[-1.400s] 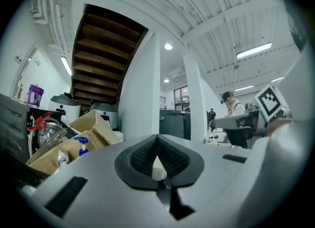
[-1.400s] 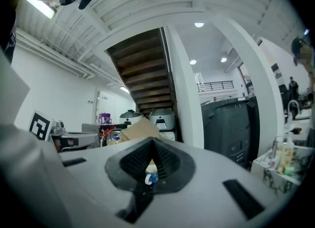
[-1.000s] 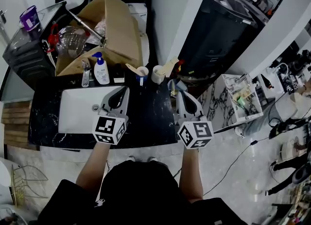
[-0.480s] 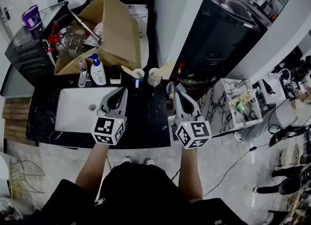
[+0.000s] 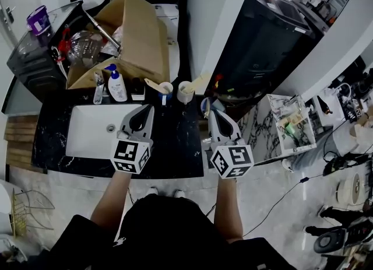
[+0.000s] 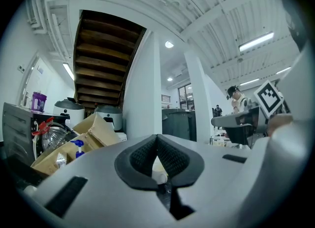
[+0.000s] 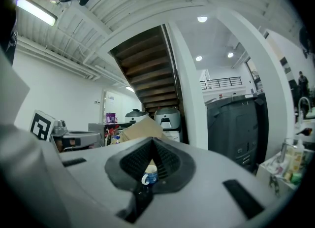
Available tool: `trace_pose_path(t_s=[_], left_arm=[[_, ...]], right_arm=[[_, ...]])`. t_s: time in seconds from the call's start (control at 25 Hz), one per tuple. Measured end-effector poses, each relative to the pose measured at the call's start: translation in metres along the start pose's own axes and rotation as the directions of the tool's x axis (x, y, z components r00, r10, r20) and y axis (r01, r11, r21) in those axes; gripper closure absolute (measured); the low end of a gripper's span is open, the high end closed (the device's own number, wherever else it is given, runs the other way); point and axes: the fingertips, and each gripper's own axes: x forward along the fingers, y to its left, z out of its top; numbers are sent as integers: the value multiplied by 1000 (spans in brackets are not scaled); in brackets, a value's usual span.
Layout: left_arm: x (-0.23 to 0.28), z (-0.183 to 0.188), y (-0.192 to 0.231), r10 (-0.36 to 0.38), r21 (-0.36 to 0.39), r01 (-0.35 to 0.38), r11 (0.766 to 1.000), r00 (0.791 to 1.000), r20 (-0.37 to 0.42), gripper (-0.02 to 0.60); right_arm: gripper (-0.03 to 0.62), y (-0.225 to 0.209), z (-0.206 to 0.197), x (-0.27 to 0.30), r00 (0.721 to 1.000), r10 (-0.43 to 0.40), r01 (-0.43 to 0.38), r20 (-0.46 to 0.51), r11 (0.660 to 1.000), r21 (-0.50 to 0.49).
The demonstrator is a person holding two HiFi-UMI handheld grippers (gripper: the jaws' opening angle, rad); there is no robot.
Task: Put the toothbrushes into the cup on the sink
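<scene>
Black stone counter [image 5: 175, 140] lies beneath both my tools. My left gripper [image 5: 149, 108] is clenched on nothing, over the right edge of the white sink basin [image 5: 87, 133]. My right gripper [image 5: 211, 113] is likewise pressed together and empty, near the counter's right end. Beyond my tips, at the back, a pale toothbrush [image 5: 153, 83] leans leftward out of a blue-and-white cup [image 5: 166, 92]. Just beside it, a second toothbrush [image 5: 200, 80] leans rightward from a cream cup [image 5: 185, 93].
</scene>
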Motion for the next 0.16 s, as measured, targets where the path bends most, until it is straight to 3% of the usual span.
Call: trace_pose_path(t_s=[0.16], left_arm=[[6,-2,1,12,0,-12,1000,1000,-6,578]], right_arm=[[592,-5,0,3,1000,-4,4,4,1000,0]])
